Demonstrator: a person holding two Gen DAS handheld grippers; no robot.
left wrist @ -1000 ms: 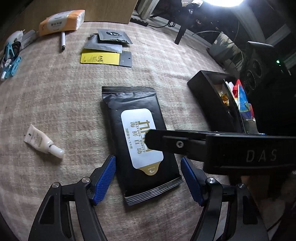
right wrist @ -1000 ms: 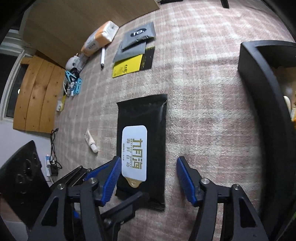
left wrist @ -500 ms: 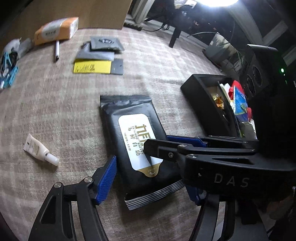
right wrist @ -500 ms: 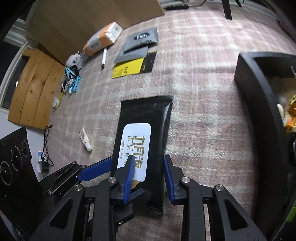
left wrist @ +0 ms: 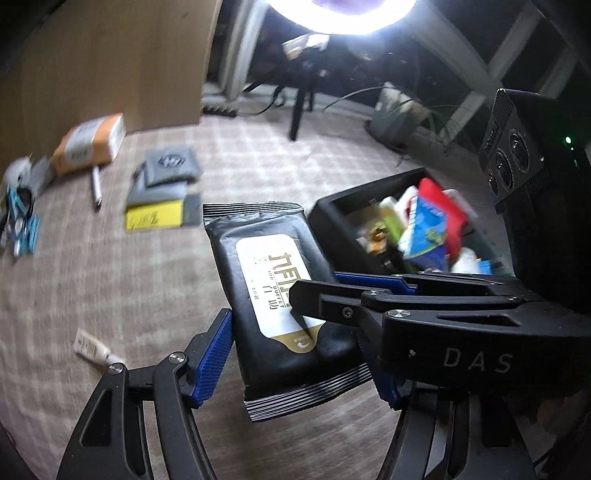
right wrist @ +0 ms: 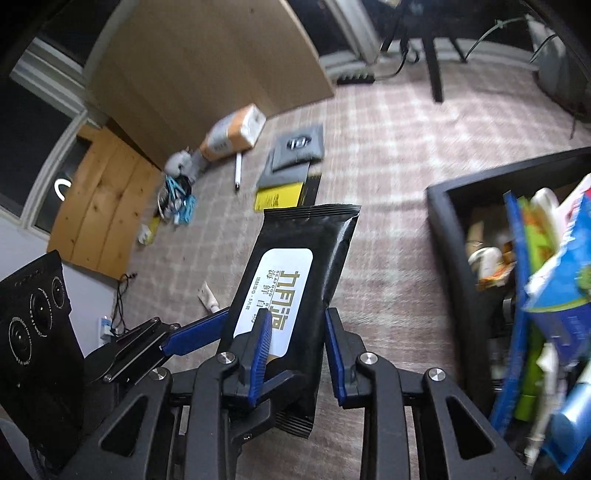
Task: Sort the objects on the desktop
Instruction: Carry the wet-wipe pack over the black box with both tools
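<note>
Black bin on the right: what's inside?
The black bin holds a jumble of packets: a blue carton, a red packet, green packaging and a white tube. Lower layers and the bin floor are covered.

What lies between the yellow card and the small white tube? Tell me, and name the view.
Nothing: only bare checked cloth runs from the yellow card to the white tube, clearest in the left wrist view.

dim | ring lamp (left wrist: 340,14) glare overhead | motion blur | fisheye edges
</note>
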